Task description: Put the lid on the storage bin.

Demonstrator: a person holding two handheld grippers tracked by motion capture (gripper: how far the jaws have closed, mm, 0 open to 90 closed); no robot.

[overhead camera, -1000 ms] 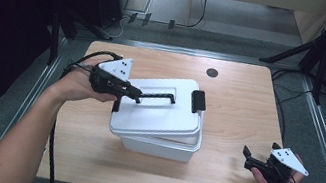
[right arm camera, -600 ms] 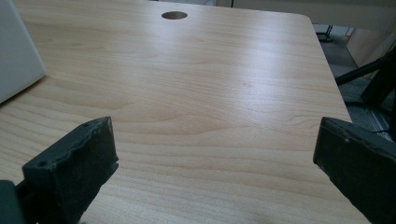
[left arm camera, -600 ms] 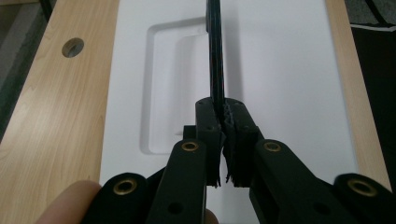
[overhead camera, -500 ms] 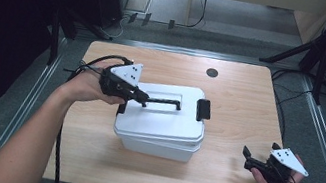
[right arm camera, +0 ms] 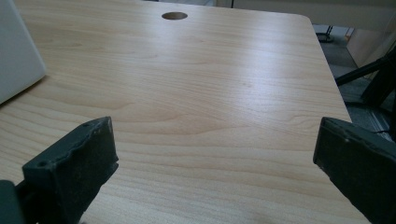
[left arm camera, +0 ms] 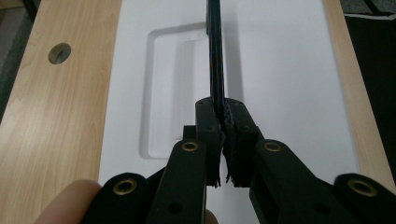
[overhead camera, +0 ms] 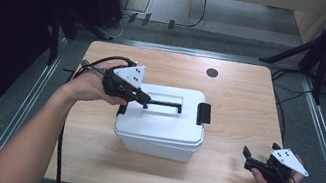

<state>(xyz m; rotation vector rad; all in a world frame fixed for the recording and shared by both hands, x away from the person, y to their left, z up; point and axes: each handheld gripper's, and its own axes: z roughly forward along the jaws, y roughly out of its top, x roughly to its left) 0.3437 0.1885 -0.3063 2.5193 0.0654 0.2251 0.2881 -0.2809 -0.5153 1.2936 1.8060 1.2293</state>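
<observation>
I keep my left gripper (overhead camera: 145,101) squeezed tight on the thin black handle (left arm camera: 215,56) of the white plastic box (overhead camera: 160,126) in the middle of the wooden table (overhead camera: 244,106), ready to lift it, while my right gripper (overhead camera: 247,156) rests wide open.

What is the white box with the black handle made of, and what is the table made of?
The white rectangular lidded box looks like smooth, matte plastic: even colour, rounded moulded corners and a recess pressed into the lid. Its thin black handle, pinched by the left tool, is probably plastic too, though that is hard to tell. The light brown table shows wood grain, maybe a laminate.
</observation>
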